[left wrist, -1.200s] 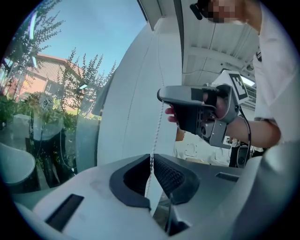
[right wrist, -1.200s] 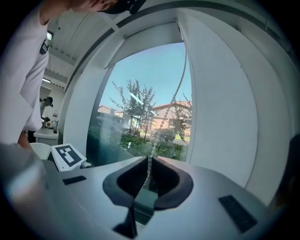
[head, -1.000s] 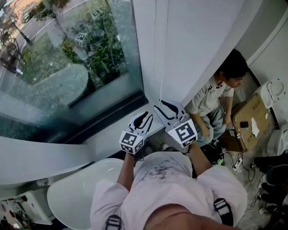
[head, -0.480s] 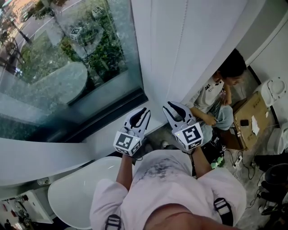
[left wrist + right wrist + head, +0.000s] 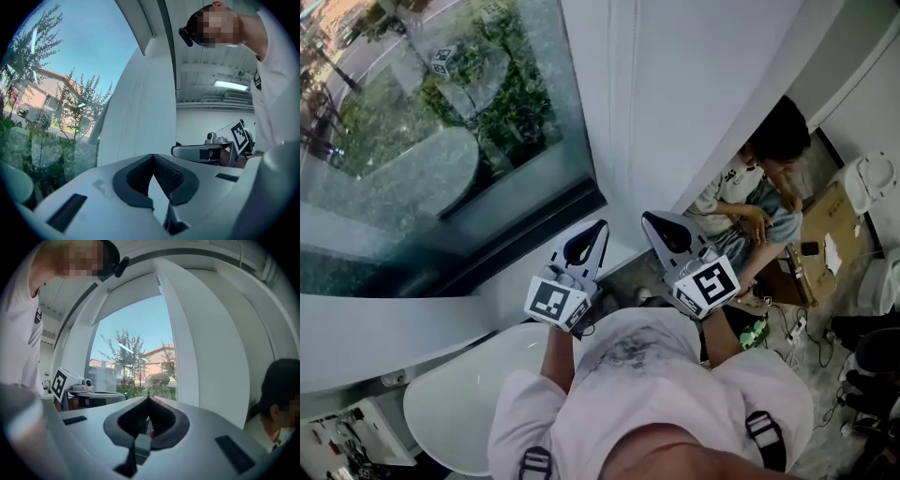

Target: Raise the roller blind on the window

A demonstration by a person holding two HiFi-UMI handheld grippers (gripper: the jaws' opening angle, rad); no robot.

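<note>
The window fills the left of the head view, beside a white pillar. A thin blind cord hangs down the pillar to the tips of my right gripper. Its jaws are closed tip to tip, with what looks like the cord pinched at the tips. In the right gripper view the white roller blind covers only the top of the glass. My left gripper sits just left of the right one, shut, with nothing visible between its jaws. It points at the pillar's foot.
A person sits on the floor at the right, beside a cardboard box and cables. A rounded white surface lies below my left arm. The dark window sill runs under the glass.
My right gripper's jaws were spread open and are now closed. Both grippers have dropped slightly, the left drifting leftward. The seated person has shifted posture.
</note>
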